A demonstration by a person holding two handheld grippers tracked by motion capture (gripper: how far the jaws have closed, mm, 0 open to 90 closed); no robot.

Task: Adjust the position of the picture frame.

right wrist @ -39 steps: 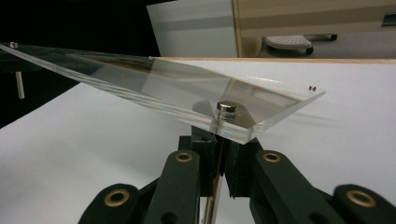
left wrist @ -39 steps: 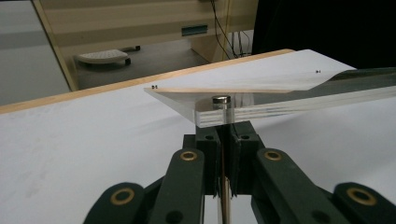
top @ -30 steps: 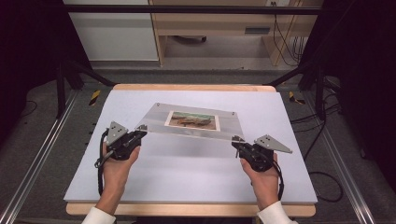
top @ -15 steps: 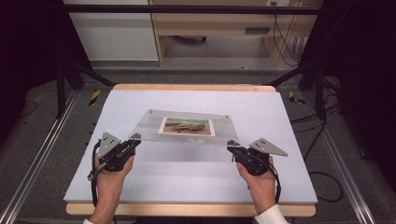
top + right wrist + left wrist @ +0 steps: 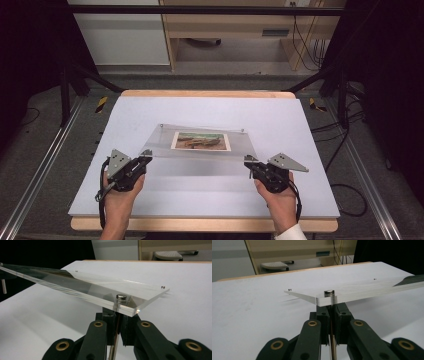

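Two tools, left (image 5: 145, 154) and right (image 5: 248, 161), grip one clear frame (image 5: 200, 150) with one picture (image 5: 201, 141)

Bright even light, dark surroundings, soft focus

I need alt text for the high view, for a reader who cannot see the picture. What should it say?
A person's two hands hold a clear acrylic photo frame by its two near corners above a white table, the left gripper and the right gripper each shut on a metal post under a corner. A landscape picture sits in the frame's middle.
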